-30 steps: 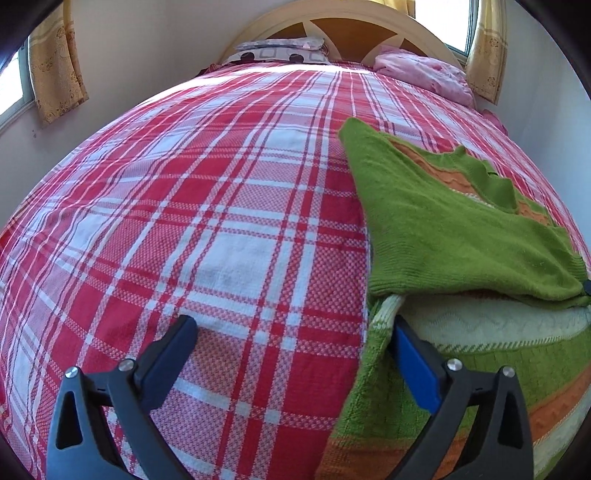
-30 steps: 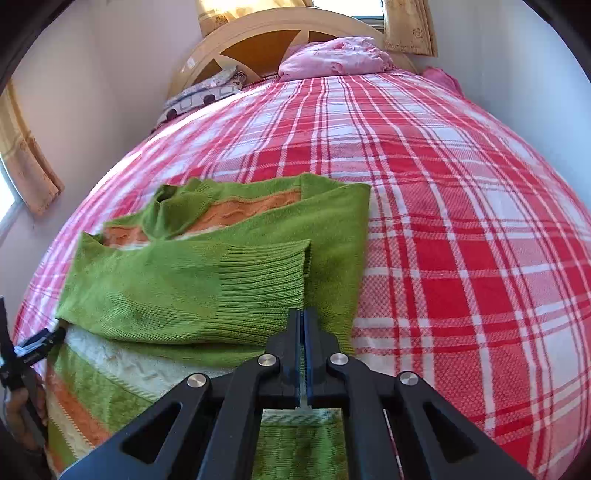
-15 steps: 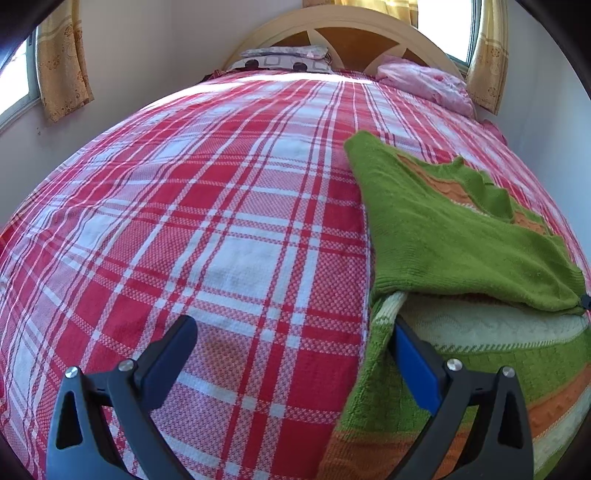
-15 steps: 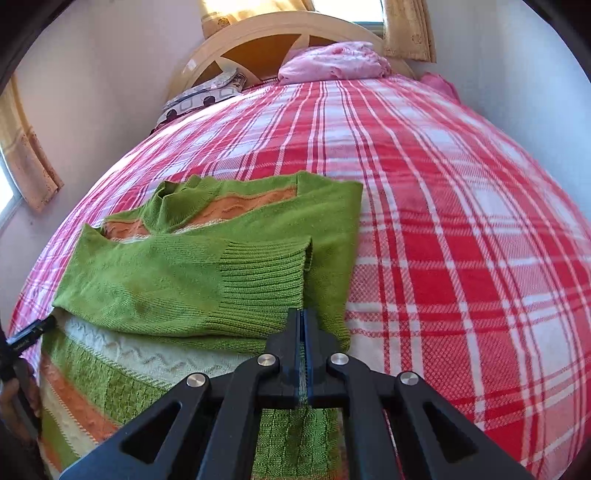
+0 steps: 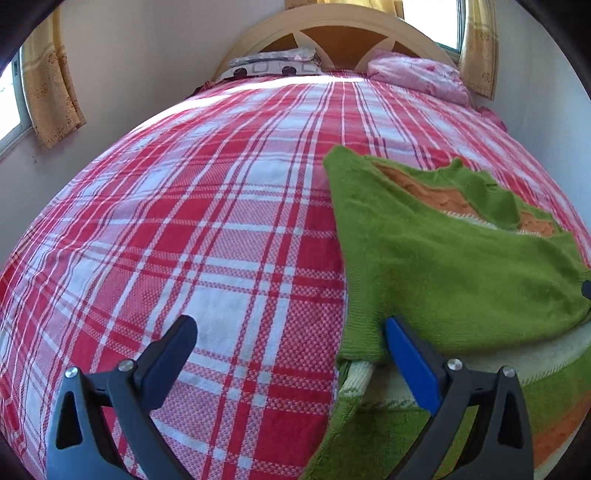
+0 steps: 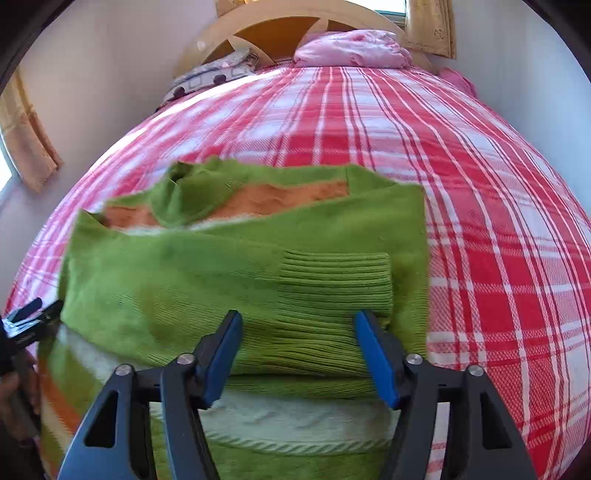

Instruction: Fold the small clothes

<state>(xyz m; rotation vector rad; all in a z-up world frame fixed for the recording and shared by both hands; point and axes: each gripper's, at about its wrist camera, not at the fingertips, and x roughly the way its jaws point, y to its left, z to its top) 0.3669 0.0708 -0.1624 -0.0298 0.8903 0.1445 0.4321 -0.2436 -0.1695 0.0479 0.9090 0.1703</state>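
A green knit sweater (image 5: 454, 273) with orange and cream stripes lies on the red plaid bed, its sleeves folded across its body. In the right wrist view the sweater (image 6: 229, 266) fills the lower middle, and a ribbed cuff (image 6: 332, 291) lies on top. My left gripper (image 5: 290, 349) is open and empty at the sweater's left edge, one finger over the bedspread, the other over the knit. My right gripper (image 6: 297, 343) is open, its fingers on either side of the ribbed cuff. The left gripper's tip (image 6: 31, 314) shows at the left edge of the right wrist view.
The red and white plaid bedspread (image 5: 207, 229) spreads wide to the left of the sweater and also to its right (image 6: 498, 229). A pink pillow (image 6: 354, 50) and a patterned pillow (image 5: 275, 62) lie by the wooden headboard (image 5: 332, 31). Walls and curtains flank the bed.
My right gripper was shut and has opened around the ribbed cuff. Both grippers have moved forward a little over the sweater. The left gripper stays open.
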